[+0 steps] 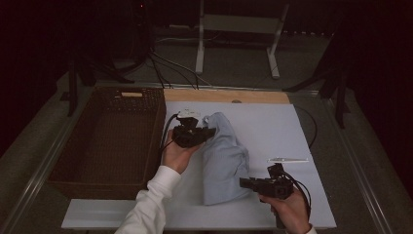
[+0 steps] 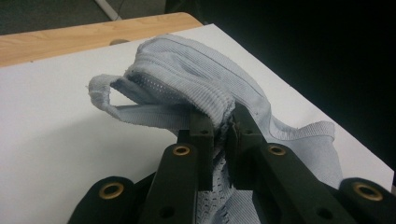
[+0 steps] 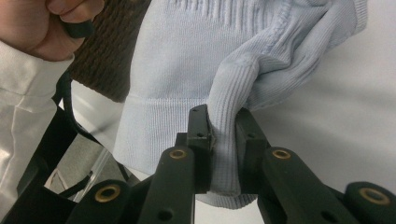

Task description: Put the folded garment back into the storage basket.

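right tongs: (image 1: 243,183) low in the frame, right of centre in the high view, pinching the near hem of the sweater (image 1: 224,161); the right gripper view has a ribbed fold squeezed between the jaws (image 3: 224,140).
sweater: pale blue knit, lying on the white table (image 1: 287,131) in the middle of the frame, its long axis running from the bottom edge up toward the centre, leaning slightly left as it goes.
left tongs: (image 1: 210,132) higher up, centre-left, closed on the far end of the sweater; in the left gripper view the collar (image 2: 187,88) bunches just beyond the jaw tips, lifted off the table.
grip relation: one pair of tongs at each end of the long axis, the cloth between them slack, not stretched.
basket: (image 1: 104,141) brown wicker, left half of the frame, just beside the left tongs and well apart from the right tongs.
judged move: the sweater likely goes sideways to the left, so the left hand leads and the right has farther to travel.
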`<control>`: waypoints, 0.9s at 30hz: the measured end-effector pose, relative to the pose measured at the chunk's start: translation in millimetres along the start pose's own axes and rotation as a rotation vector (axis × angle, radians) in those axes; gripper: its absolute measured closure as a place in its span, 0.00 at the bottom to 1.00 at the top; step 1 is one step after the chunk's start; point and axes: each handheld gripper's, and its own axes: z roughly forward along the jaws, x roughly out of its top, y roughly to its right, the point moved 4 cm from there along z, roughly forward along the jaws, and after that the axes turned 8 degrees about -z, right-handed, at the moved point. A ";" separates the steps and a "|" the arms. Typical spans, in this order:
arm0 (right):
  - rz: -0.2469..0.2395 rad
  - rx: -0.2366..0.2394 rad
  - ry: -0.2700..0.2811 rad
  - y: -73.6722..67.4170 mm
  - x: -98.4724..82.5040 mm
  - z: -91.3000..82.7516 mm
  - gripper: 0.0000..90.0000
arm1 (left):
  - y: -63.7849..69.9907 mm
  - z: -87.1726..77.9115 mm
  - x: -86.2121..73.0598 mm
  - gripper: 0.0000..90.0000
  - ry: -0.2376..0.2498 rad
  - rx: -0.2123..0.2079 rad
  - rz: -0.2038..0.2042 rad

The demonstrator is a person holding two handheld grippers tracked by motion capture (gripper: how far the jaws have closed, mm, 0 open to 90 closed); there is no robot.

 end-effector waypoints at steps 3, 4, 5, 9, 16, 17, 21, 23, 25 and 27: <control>0.001 0.004 0.001 -1.2 2.0 0.9 0.89 | -1.1 -2.5 2.6 0.92 0.006 -0.001 -0.006; -0.001 0.006 0.002 -1.9 2.8 1.1 0.89 | -1.7 -4.1 4.0 0.92 0.006 -0.003 -0.005; -0.001 0.009 0.004 -3.3 4.2 1.4 0.89 | -1.8 -5.1 4.9 0.92 0.008 -0.004 -0.007; -0.008 0.013 0.007 -5.6 7.2 2.6 0.89 | -1.8 -8.1 7.5 0.92 0.009 -0.003 -0.004; -0.021 0.028 0.010 -13.5 15.6 7.5 0.89 | -1.9 -17.7 19.0 0.92 0.017 -0.008 0.001; -0.024 0.029 0.010 -14.3 16.7 8.3 0.89 | -1.6 -19.1 20.6 0.92 0.021 -0.007 0.003; -0.026 0.038 0.016 -18.3 21.2 11.2 0.89 | -1.5 -22.6 25.0 0.92 0.030 -0.006 0.002; -0.028 0.041 0.020 -20.5 23.7 12.4 0.89 | -1.9 -25.4 28.1 0.92 0.037 -0.004 0.004; -0.029 0.045 0.022 -22.5 26.1 13.5 0.89 | -2.6 -27.3 29.7 0.92 0.042 -0.002 0.001; -0.031 0.047 0.024 -24.1 28.3 14.7 0.89 | -3.3 -29.2 31.3 0.92 0.045 -0.001 0.001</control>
